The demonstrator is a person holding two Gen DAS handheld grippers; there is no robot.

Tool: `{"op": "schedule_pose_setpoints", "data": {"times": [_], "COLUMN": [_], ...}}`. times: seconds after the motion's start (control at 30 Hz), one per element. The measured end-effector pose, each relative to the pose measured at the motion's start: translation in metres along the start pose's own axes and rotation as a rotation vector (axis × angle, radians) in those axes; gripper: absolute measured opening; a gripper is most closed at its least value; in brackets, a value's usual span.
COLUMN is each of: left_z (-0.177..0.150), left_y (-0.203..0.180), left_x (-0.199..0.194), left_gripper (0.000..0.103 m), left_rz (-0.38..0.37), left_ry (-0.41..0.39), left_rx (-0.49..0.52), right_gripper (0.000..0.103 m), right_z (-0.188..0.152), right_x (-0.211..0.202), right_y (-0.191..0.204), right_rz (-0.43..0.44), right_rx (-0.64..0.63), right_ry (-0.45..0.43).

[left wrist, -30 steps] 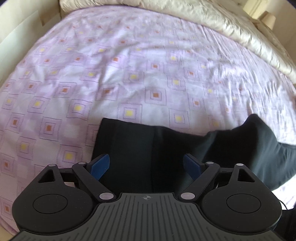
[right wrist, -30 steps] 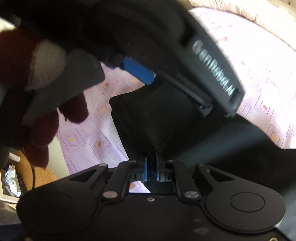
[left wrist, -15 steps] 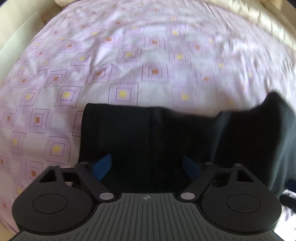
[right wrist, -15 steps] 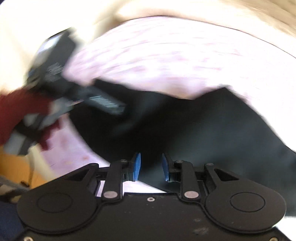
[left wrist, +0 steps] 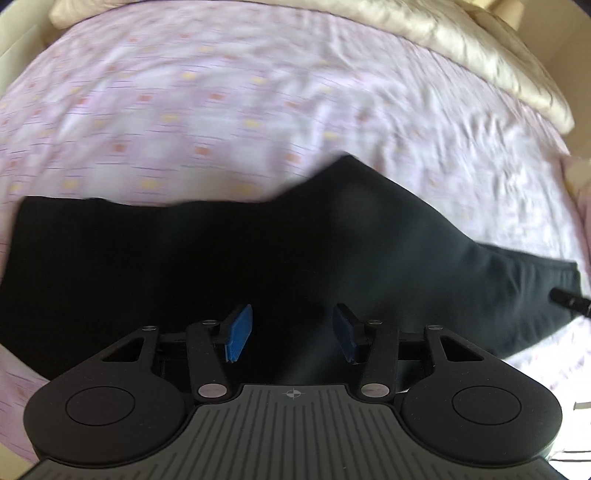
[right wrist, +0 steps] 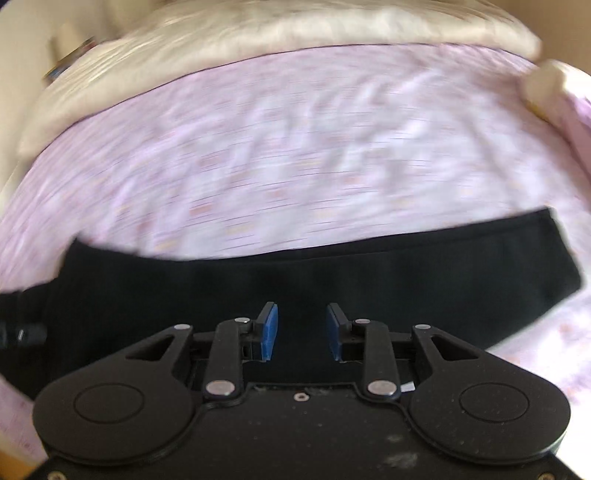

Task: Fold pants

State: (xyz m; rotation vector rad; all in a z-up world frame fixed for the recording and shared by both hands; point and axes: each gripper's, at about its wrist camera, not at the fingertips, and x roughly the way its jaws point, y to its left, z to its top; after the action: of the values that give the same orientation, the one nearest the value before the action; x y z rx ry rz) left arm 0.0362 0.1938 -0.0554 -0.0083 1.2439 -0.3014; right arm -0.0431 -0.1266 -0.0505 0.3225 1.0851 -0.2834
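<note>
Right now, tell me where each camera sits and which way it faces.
Left wrist view: mounted on the left gripper, looking forward and down along its open blue fingers at the black pants on the lilac patterned bedsheet; a cream duvet lies beyond.
Right wrist view: mounted on the right gripper, jaws open, facing a long band of the black pants, the bedsheet and the duvet.
Shared: pants, bedsheet, duvet. No hand or arm shows.
</note>
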Motion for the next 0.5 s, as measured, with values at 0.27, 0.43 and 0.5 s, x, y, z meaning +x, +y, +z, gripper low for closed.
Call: {"op": "schedule_pose_setpoints", "data": {"times": [0.27, 0.43, 0.5], "left_z": [0.009, 0.022, 0.022], "left_y": [-0.048, -0.047, -0.05], "left_x": [0.045, 0.07, 0.072], "left_gripper": [0.047, 0.054, 0.06], "left_rz": [0.137, 0.187, 0.197], "left_ry": [0.011, 0.043, 0.041], "left_rx": [-0.057, -0.159, -0.174], "right_gripper": [0.035, 0.039, 0.041], "right_z": [0.028, 0.049, 0.055], "right_x": [0.024, 0.029, 0.033], "right_y": [-0.136, -0.195, -0.211], "right_rz": [-0.126, -0.178, -0.188], "right_rx": [0.046, 0.022, 0.004], "right_ry": [-0.003, -0.002, 0.005]}}
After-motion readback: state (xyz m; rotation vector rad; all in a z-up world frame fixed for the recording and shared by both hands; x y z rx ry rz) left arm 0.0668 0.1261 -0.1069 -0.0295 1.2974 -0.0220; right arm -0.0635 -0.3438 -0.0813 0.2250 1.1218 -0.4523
